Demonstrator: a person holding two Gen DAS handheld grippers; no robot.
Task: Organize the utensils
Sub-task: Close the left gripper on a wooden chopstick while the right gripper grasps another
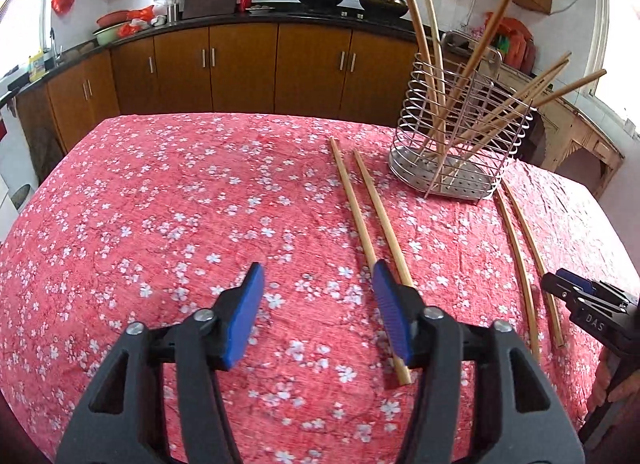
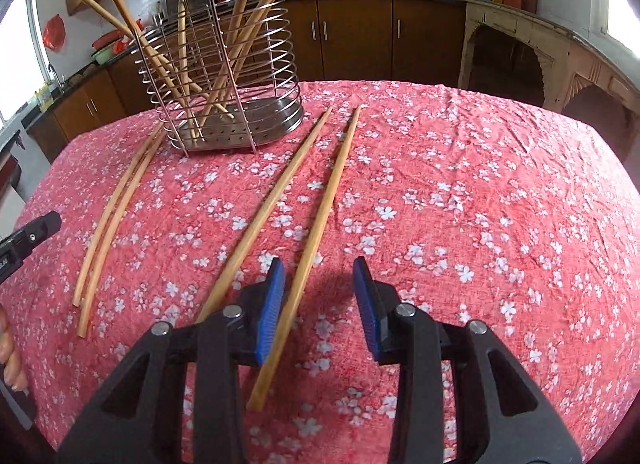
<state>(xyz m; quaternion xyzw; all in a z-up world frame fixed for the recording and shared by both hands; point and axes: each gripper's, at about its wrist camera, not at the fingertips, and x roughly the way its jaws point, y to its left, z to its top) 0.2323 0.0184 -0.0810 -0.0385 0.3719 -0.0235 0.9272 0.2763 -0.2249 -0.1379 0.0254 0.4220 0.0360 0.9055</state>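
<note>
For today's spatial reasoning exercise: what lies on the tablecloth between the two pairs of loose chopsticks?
Only bare flowered tablecloth lies between the left pair and the right pair, seen best in the right wrist view. The wire holder stands farther back.

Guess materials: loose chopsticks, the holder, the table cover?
Chopsticks: likely bamboo or wood, matte pale tan, no gloss or paint visible. Holder: metal, probably stainless steel; shiny silver wire rings over a perforated, reflective base tray. Table cover: woven fabric, matte red with a white blossom print; creases and visible weave texture suggest cloth rather than plastic.
</note>
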